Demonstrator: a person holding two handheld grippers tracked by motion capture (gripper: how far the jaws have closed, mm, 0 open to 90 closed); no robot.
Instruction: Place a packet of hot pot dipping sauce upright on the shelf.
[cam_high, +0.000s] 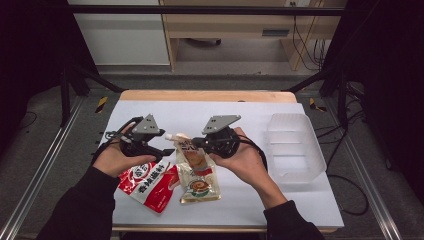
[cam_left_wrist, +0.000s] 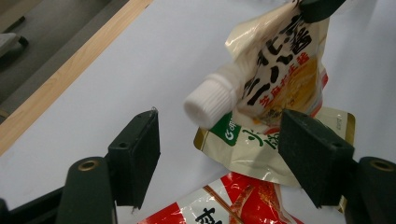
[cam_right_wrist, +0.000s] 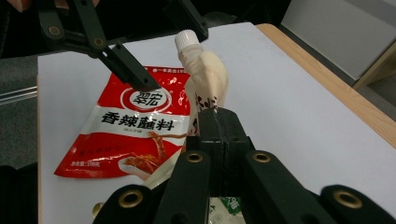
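Item 1: cream spouted pouch, white screw cap at its upper end, lifted at that end above the white surface, lower part overlapping the red seasoning packet. Right gripper: jaws clenched on the pouch's upper edge, just beside the cap. Left gripper: jaws released, standing apart either side of the cap, touching nothing. Item 2: red seasoning packet, flat on the surface, left of the pouch and partly under it. Item 3: clear plastic tray, well right of the pouch, near the surface's right edge.
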